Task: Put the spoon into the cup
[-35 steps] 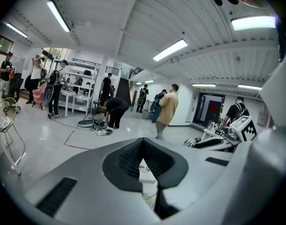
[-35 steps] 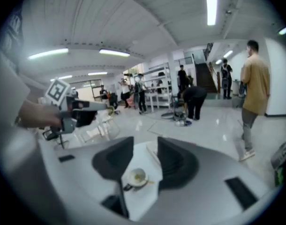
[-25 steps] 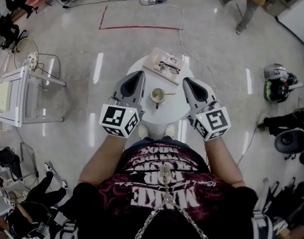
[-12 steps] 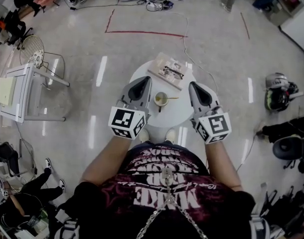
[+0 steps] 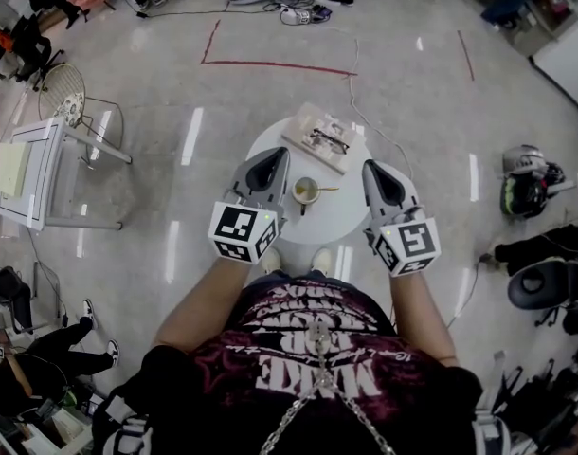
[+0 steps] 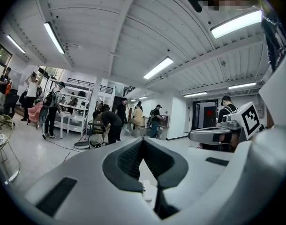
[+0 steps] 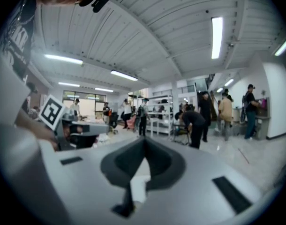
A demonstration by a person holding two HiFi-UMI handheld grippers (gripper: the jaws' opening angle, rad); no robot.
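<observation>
White round table (image 5: 338,224) stands below the person, with a cup (image 5: 306,191) near its middle. A gold spoon (image 5: 325,190) appears to rest in the cup, its handle poking over the rim to the right, so the task looks finished. The left gripper (image 5: 274,156) and right gripper (image 5: 373,170) flank the cup, apart from it. Both are clenched on nothing, likely parked clear.
</observation>
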